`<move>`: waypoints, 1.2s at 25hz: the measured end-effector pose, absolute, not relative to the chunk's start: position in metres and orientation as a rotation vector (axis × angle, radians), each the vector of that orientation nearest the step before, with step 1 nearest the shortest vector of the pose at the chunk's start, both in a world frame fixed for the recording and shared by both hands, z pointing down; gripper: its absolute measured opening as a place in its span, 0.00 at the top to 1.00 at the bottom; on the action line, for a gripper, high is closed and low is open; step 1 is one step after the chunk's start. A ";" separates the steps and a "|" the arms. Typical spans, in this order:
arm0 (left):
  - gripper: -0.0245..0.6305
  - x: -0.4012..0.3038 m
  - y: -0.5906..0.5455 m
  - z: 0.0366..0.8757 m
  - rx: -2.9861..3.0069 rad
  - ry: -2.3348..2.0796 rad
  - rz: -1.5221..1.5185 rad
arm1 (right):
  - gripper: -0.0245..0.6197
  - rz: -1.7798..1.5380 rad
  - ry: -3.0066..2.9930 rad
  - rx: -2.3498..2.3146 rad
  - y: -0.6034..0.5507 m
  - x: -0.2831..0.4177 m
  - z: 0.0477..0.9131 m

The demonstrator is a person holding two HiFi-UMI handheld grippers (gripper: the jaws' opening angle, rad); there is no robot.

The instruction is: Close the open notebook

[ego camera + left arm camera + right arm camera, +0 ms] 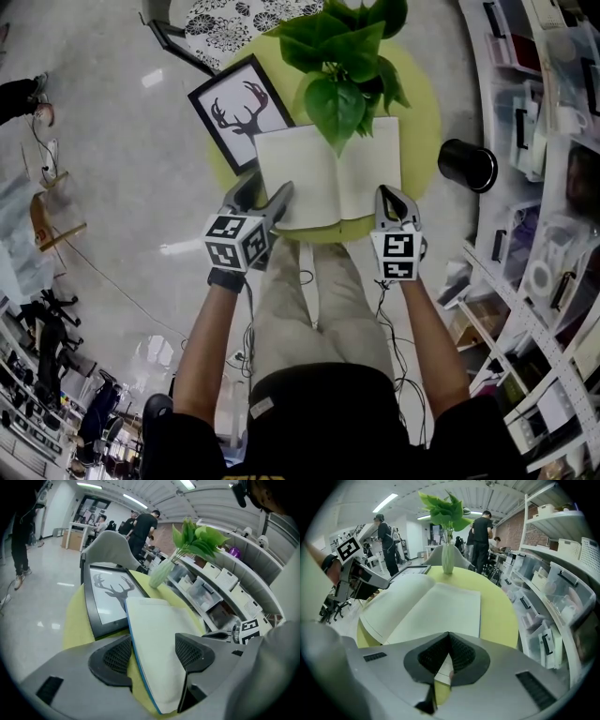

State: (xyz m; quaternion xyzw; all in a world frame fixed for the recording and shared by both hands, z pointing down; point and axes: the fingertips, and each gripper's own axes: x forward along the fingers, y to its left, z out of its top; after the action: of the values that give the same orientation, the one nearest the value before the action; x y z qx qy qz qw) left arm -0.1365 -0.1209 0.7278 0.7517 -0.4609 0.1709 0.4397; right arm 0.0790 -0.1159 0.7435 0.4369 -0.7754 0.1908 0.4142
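The open notebook (328, 173) lies with blank cream pages on a round yellow-green table (422, 103). My left gripper (264, 199) is at its near left corner. In the left gripper view it (153, 651) stands open, and the blue-edged left side of the notebook (159, 634) runs between the jaws without the pads pressing on it. My right gripper (389, 195) sits at the near right corner. In the right gripper view it (449, 641) is shut, with a sliver of the notebook's (436, 609) right page corner caught between the pads.
A potted plant (342, 56) in a pale vase (447, 557) stands just behind the notebook, its leaves hanging over the pages. A black-framed deer picture (242, 111) lies at the left. A black cup (469, 164) and shelves of bins (544, 187) are at the right. People stand far off.
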 end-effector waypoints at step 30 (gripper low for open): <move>0.51 -0.119 -0.126 0.664 1.866 -1.147 0.378 | 0.96 0.536 -1.886 0.981 -0.117 0.078 0.750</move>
State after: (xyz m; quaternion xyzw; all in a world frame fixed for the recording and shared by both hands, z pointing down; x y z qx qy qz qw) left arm -0.1191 -0.1263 0.6643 0.7525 -0.4625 0.1523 0.4435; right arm 0.0779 -0.1174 0.7495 0.3978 -0.7653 0.2173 0.4569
